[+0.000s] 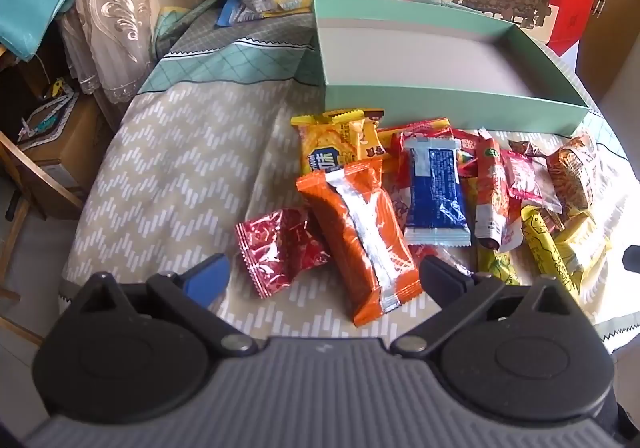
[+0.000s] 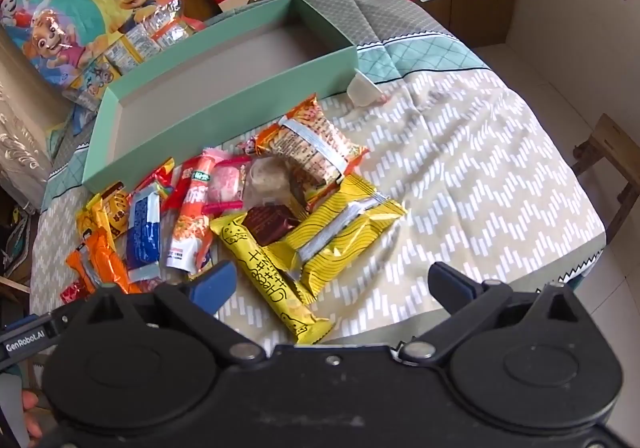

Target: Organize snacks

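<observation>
On a cloth-covered table (image 1: 168, 167), the left tongs (image 1: 324, 280) gape wide around an orange packet (image 1: 360, 236); the right tongs (image 2: 332, 284), also spread and holding nothing, hover over a yellow bar (image 2: 272, 280). Beyond the snack pile sits an empty green box (image 1: 440, 59).

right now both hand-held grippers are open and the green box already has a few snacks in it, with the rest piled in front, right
Not quite. The green box holds nothing: both wrist views show only its bare grey floor. The rest stands: the left hand-held gripper and right hand-held gripper are open, and the snacks lie piled in front of it.
</observation>
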A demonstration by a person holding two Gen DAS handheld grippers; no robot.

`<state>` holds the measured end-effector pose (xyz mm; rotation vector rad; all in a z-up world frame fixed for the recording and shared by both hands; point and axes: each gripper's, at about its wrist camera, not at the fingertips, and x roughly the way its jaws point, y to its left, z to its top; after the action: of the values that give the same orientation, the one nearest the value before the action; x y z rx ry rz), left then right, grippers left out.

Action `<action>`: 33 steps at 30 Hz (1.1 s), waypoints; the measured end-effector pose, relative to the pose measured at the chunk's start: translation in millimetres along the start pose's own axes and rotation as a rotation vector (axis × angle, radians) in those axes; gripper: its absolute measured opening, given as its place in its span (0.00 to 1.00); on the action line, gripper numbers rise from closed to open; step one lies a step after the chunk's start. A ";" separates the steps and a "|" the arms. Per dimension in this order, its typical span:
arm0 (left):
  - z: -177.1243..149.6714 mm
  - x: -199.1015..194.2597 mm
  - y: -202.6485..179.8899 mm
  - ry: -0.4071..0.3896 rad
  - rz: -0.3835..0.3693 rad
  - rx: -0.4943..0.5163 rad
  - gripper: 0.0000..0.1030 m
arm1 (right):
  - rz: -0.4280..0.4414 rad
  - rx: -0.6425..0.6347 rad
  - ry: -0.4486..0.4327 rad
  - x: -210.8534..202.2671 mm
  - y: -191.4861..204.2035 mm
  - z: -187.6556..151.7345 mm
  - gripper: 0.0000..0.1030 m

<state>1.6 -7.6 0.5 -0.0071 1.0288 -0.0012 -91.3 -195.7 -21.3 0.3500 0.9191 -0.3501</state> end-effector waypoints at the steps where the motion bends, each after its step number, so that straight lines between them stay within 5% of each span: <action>1: 0.5 0.3 -1.1 0.001 0.000 0.000 1.00 | 0.000 0.000 0.002 0.1 0.3 -0.1 1.00; 33: -5.9 9.4 9.1 0.032 0.000 -0.033 1.00 | -0.002 0.018 0.049 13.5 -0.4 -1.4 1.00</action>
<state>1.4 1.4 -10.7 -0.0376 1.0603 0.0155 -84.9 -197.4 -33.2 0.3757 0.9643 -0.3537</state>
